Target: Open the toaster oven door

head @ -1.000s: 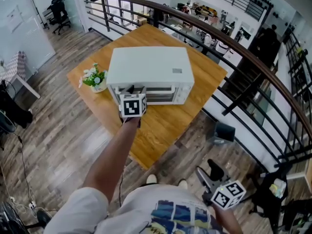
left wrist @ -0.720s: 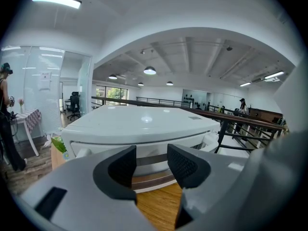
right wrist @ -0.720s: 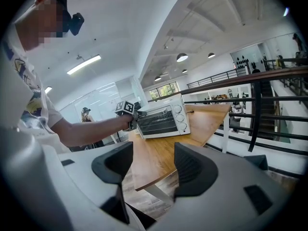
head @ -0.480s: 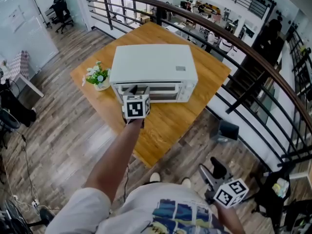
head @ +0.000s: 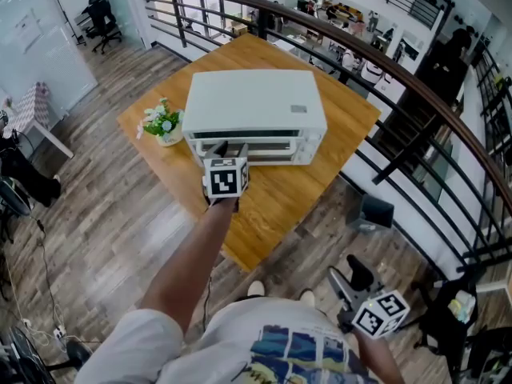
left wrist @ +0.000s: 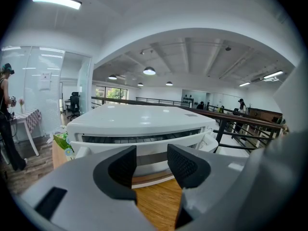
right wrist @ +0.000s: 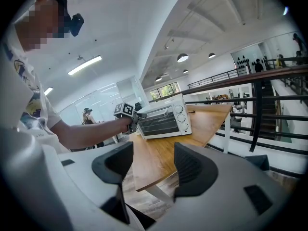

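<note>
The white toaster oven [head: 256,106] stands on the wooden table [head: 280,198] with its door shut; its front faces me. My left gripper [head: 222,150] is held out at the left part of the oven's front, just before the door. In the left gripper view its jaws [left wrist: 151,166] stand open with nothing between them, and the door's white handle bar [left wrist: 144,146] lies just beyond the tips. My right gripper [head: 350,285] hangs low at my right side, away from the table. Its jaws [right wrist: 147,170] are open and empty, and the oven [right wrist: 163,118] shows far off.
A small pot of white flowers [head: 162,125] stands on the table left of the oven. A dark curved railing [head: 384,74] runs behind and to the right of the table. The table's near corner [head: 240,262] overhangs the wood floor. A person [left wrist: 7,124] stands far left.
Almost nothing differs. The head view has shifted slightly; the left gripper stays at the oven's front and the right gripper stays low at my side.
</note>
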Motion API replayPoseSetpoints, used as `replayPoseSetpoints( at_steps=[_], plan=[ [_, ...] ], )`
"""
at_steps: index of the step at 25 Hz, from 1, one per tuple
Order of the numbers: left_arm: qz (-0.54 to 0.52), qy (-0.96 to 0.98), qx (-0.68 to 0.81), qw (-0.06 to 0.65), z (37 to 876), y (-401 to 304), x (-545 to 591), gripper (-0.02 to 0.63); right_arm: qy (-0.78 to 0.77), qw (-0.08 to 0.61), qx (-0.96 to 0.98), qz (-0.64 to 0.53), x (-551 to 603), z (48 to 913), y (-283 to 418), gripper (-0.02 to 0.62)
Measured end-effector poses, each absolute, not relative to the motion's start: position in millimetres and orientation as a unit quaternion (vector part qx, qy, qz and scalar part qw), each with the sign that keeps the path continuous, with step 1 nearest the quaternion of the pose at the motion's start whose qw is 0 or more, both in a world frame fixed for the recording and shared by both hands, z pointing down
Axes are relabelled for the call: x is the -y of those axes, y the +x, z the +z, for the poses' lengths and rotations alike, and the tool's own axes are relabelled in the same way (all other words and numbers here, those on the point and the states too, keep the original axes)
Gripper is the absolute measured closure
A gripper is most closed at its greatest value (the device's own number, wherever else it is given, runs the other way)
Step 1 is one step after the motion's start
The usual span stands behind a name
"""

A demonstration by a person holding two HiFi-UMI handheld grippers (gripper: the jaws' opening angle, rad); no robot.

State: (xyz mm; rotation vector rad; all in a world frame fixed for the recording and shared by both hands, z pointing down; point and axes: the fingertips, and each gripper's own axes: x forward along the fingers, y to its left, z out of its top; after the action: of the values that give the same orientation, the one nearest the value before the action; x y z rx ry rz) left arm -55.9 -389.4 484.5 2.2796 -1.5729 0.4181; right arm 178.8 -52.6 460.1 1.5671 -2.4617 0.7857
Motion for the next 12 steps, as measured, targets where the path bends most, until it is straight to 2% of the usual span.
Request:
replayPoseSetpoints(
  at_steps=[12],
  plan=[
    [0.149, 0.803, 0.552, 0.171, 491, -54, 374, 0.417, 0.513, 0.062, 0.816, 0.260, 50, 463, 175, 0.350]
  ],
)
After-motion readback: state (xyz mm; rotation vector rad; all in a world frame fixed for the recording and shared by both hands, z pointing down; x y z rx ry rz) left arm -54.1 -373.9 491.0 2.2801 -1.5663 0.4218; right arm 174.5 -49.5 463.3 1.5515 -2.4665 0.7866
